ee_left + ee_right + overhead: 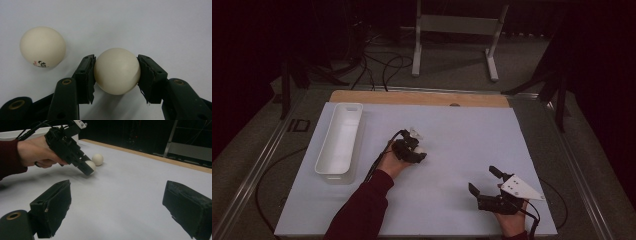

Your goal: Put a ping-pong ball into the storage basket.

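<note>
Right hand-held gripper: sat low on the bench, jaws wide apart, holding nothing.
Left hand-held gripper: squeezed one ball mid-bench.
Second ball: just beside.
Risk: round ball could pop out and roll away.

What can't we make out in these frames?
- Second ball's print: left gripper view, curves under the ball, too small to read.
- Held ball in the high view: hidden under the left tongs and hand.
- White bin's contents: high view, too dim and washed out to tell.
- Right tongs, open: right gripper view, the far pad runs off the frame edge.
</note>
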A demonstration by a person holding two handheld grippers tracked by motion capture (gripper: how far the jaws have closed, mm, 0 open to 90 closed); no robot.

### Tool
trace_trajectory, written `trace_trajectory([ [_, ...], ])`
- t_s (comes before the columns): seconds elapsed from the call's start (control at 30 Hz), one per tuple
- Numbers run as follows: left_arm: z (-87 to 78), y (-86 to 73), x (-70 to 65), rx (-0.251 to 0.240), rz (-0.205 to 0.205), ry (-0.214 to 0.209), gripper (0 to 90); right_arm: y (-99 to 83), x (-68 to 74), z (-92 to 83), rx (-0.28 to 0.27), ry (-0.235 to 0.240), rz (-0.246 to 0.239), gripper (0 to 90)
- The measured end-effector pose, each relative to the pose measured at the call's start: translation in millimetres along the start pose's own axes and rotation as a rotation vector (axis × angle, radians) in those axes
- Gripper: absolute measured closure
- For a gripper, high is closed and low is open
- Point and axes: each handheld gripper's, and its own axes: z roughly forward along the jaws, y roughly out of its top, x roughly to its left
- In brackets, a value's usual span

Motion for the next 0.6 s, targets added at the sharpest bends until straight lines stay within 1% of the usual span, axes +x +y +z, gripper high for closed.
trace_trajectory([
  [0.13, -5.1, 0.6, 0.7, -0.005, -0.014, -0.002, 51.1, -0.1, 0.1, 0.1, 0.0, 0.001, -0.001, 8.1],
  [0.27, -9.5, 1.1, 1.3, -0.003, -0.015, 0.003, 51.1, -0.2, 0.1, 0.3, 0.002, 0.0, -0.002, 8.1],
  [0.37, -12.6, 1.8, 1.2, -0.01, -0.018, 0.0, 51.1, -0.3, 0.1, 0.4, 0.003, 0.002, -0.001, 8.1],
  [0.6, -19.4, 3.3, 0.3, -0.017, -0.023, 0.009, 51.1, -0.4, 0.1, 0.6, 0.004, 0.003, -0.001, 8.1],
])
